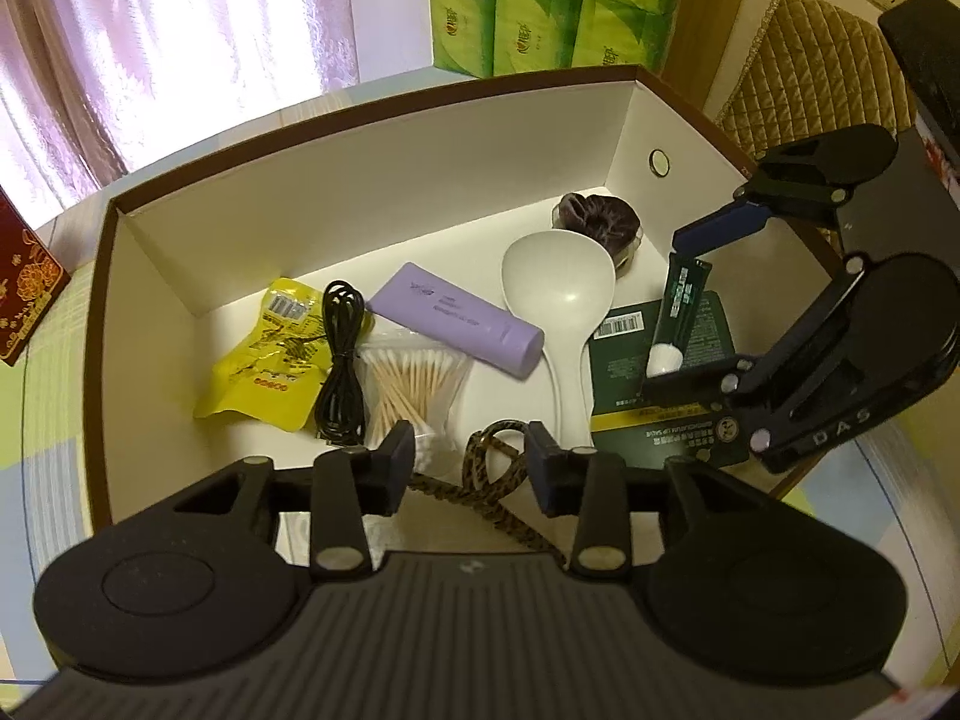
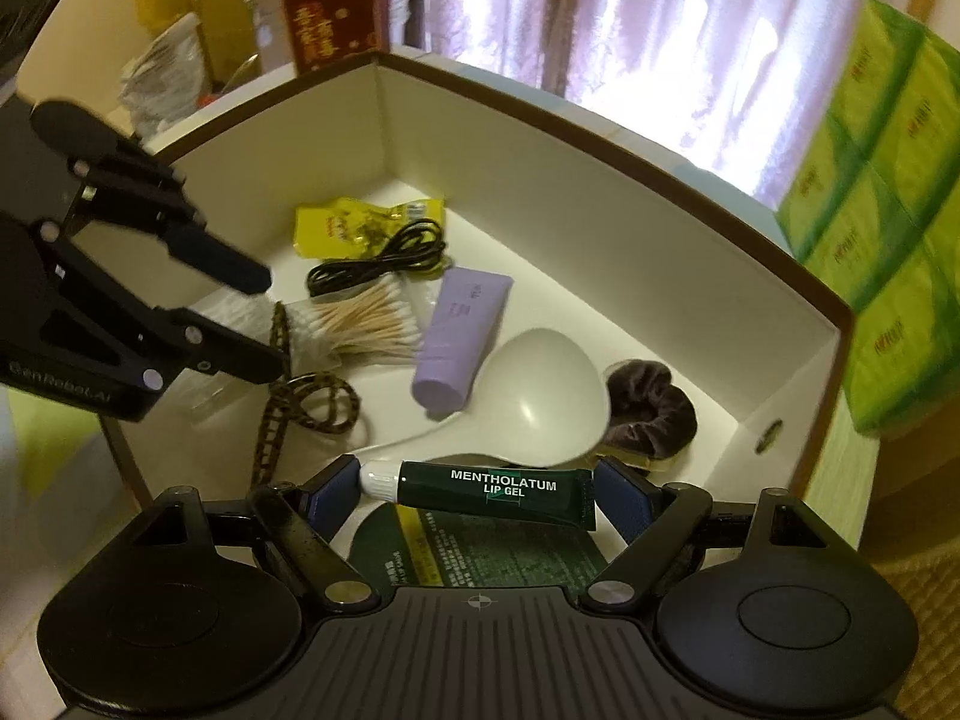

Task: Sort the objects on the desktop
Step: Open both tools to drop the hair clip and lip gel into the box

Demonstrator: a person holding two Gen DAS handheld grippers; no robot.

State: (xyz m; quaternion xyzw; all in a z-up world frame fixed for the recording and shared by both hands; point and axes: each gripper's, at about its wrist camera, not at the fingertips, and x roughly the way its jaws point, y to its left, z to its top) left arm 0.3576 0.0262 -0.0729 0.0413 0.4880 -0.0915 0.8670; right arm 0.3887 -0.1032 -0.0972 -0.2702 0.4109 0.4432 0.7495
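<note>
A dark green Mentholatum lip gel tube with a white cap lies crosswise between the right tongs' blue pads, over a dark green backing card on the floor of the white box. In the box also lie a yellow snack packet, a coiled black cable, bagged cotton swabs, a lilac tube, a white rice scoop, a brown scrunchie and a leopard-print cord.
</note>
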